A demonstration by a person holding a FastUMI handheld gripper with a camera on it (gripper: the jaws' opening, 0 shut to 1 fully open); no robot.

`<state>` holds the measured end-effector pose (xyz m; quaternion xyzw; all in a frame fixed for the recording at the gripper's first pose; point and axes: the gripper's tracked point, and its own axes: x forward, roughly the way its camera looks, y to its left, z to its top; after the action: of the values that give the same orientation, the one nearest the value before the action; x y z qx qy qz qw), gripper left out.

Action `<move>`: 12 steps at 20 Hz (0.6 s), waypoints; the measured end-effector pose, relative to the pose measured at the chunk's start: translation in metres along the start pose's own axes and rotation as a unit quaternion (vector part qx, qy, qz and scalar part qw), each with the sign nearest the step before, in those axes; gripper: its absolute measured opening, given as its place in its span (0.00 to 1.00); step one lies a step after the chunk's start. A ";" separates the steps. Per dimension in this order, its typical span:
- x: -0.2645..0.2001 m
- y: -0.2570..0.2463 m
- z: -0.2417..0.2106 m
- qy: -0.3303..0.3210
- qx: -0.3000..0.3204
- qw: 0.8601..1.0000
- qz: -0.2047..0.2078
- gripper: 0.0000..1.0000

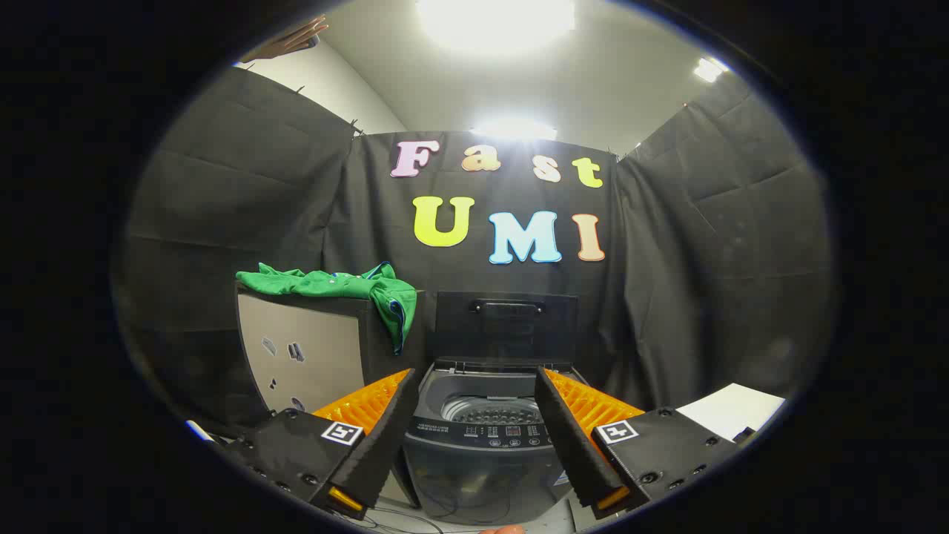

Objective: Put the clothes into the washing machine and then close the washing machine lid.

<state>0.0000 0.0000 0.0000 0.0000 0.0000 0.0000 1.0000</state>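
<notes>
In the gripper view we see our jaws spread wide, holding nothing. Beyond them stands the washing machine, lid raised upright, drum bare. The green clothes lie on the box-like desk beside it, 1 corner draped over the edge.

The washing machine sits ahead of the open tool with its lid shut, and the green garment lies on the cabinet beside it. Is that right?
Not quite: the gripper view shows the lid standing upright and open, with the drum exposed. The rest holds: the washing machine sits ahead of the open tool, between its fingers, and the green garment lies on the cabinet beside it.
</notes>
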 end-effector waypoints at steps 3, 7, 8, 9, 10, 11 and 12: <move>-0.001 -0.002 0.001 0.000 0.000 1.000 -0.004 0.98; -0.002 -0.004 0.005 -0.004 0.000 1.000 -0.010 0.98; 0.000 -0.005 0.005 -0.004 -0.001 1.000 -0.010 0.98; 0.000 -0.006 0.005 -0.003 -0.002 1.000 -0.011 0.98; 0.001 -0.006 0.005 -0.005 -0.002 1.000 -0.012 0.98; 0.003 -0.007 0.006 -0.004 -0.004 1.000 -0.013 0.98; 0.003 -0.007 0.006 -0.004 -0.005 1.000 -0.012 0.98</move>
<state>0.0033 -0.0071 0.0063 -0.0050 -0.0041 -0.0118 0.9999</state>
